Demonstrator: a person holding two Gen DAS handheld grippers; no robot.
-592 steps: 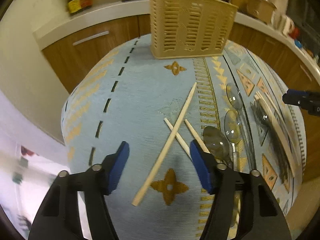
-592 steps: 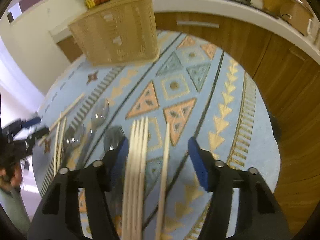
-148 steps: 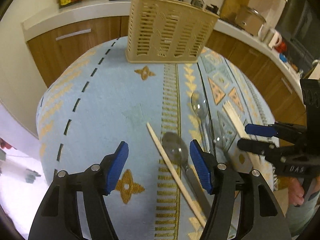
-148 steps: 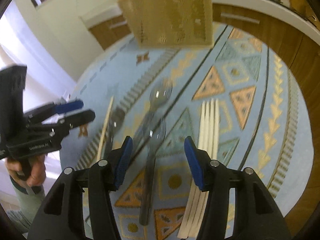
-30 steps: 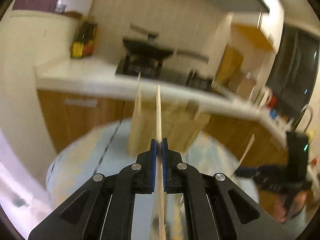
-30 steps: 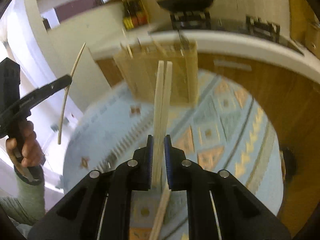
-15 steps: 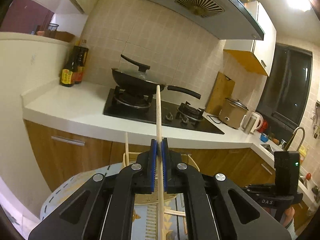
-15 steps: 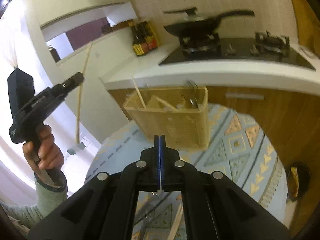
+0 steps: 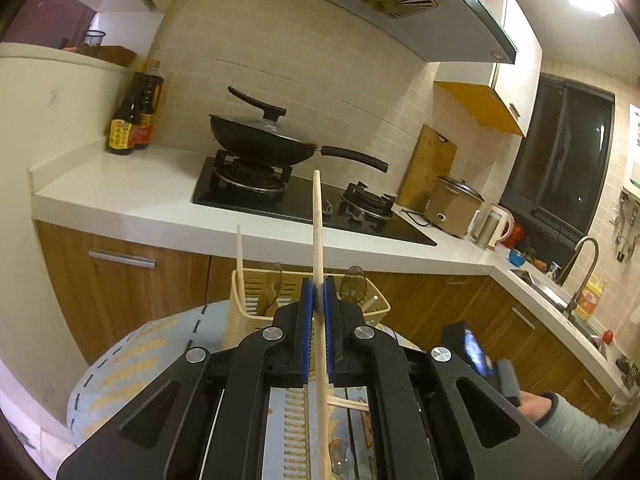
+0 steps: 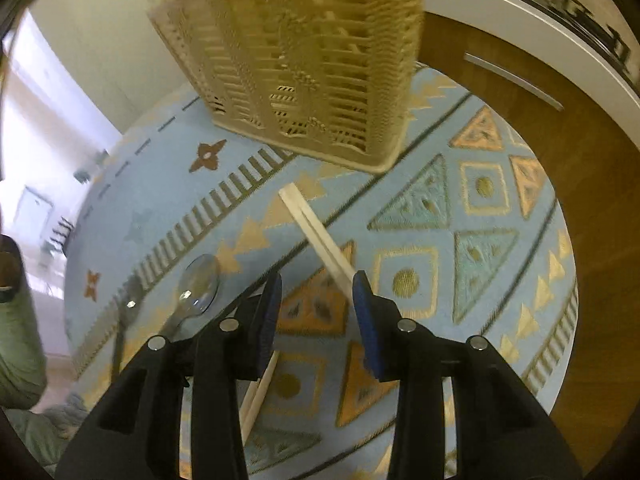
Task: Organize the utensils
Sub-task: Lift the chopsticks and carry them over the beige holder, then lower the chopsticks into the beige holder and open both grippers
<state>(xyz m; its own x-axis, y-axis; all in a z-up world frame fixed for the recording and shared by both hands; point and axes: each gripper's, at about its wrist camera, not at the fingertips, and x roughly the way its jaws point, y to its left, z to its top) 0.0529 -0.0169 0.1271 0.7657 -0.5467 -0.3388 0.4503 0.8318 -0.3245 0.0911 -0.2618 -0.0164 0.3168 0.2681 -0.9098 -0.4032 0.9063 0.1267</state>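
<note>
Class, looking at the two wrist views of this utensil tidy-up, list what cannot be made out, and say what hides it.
- Left wrist view: the held chopstick's lower end, cut off by the frame edge.
- Left wrist view: the basket's contents, hidden behind the left gripper.
- Right wrist view: the basket's inside, blurred and cut off at top.

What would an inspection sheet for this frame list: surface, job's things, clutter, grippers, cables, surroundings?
Surface: round table under a blue patterned cloth.
Job's things: beige slotted basket holding utensils; chopstick pair and clear spoon on the cloth.
Clutter: nothing seen.
Grippers: left gripper shut on an upright chopstick; right gripper, jaws just opening, above the pair, gripping nothing.
Cables: one by the rice cooker.
Surroundings: counter, stove, wok, sauce bottles, sink.
</note>
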